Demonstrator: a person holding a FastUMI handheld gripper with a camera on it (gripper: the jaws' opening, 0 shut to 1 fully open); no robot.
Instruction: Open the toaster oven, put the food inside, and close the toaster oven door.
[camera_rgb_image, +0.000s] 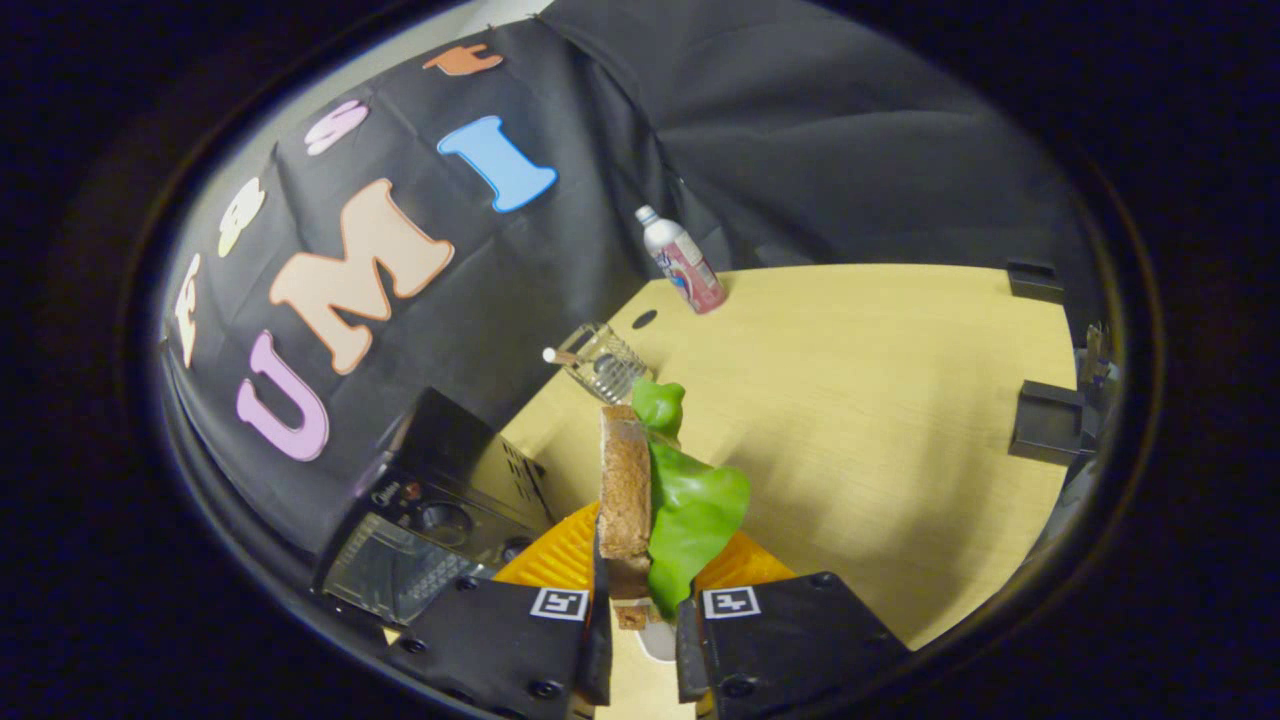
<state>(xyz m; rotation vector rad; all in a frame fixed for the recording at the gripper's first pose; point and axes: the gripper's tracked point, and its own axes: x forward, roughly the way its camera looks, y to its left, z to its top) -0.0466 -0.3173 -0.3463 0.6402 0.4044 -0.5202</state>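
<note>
The gripper (640, 625) holds the food (655, 500) between its jaws: a brown slice of bread with a green leaf against its right side, standing on edge and reaching forward from the fingers. Both fingers seem to press on it, so the jaws are closed on the food. It is lifted, above an orange ribbed piece (560, 555) which I cannot identify.

The oven (435, 520) stands to the left of the fingers, near, with its glass door toward the camera. The view is tilted, and I cannot tell surely if the door is open or closed. I judge the step in hand is to carry the food to the oven.

To do it well, keep the grip firm but not crushing, because the bread is soft and the leaf may slip out. Turn the gripper toward the oven slowly and bring the slice level before it enters. If the door is closed, the food must first be put down.

The bench (880, 420) is pale wood, mostly bare. Beyond the food is a clear cup (600, 362), and farther a bottle (683, 262) near the back edge. Two dark blocks (1045, 420) sit at the right side. A black cloth wall (800, 130) closes the booth behind.
</note>
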